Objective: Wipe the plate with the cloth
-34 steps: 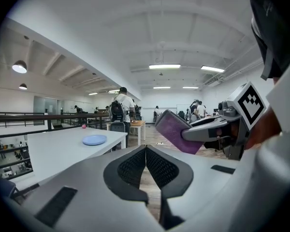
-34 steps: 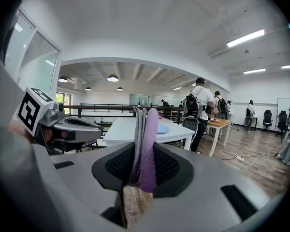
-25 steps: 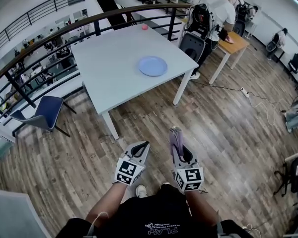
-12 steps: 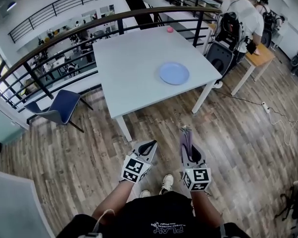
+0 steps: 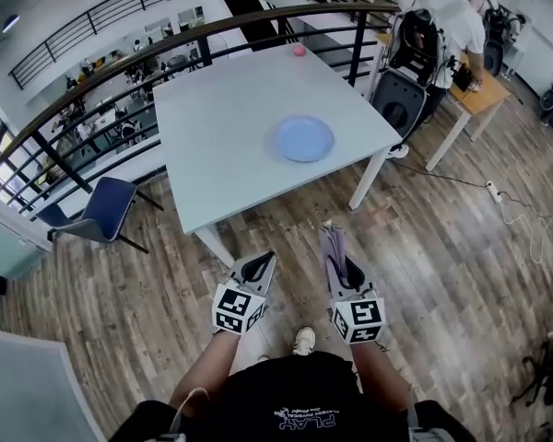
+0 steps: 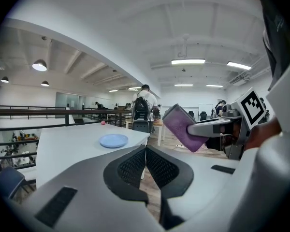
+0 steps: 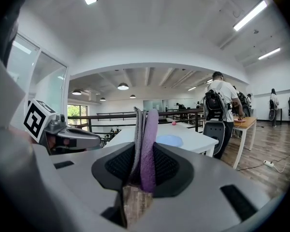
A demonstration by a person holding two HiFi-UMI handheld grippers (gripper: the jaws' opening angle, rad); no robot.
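A light blue plate (image 5: 305, 138) lies on the white table (image 5: 221, 145), near its right side; it also shows far ahead as the plate (image 6: 113, 140) and the plate (image 7: 170, 140). My right gripper (image 5: 333, 244) is shut on a folded purple and grey cloth (image 7: 145, 144), which stands upright between its jaws and pokes out as the cloth (image 5: 331, 250). The same cloth (image 6: 181, 128) shows at the right of the left gripper view. My left gripper (image 5: 264, 265) is shut and empty. Both grippers hang over the wooden floor, short of the table's near corner.
A small pink ball (image 5: 299, 51) sits at the table's far edge by a black railing (image 5: 120, 72). A blue chair (image 5: 97, 212) stands left of the table. A person with a backpack (image 5: 429, 35) stands by a wooden desk (image 5: 475, 95) at the right. A cable (image 5: 502, 201) lies on the floor.
The table and plate have drawn nearer and shifted in the head view as I walk towards them. Both grippers keep their states, the cloth still in the right one.
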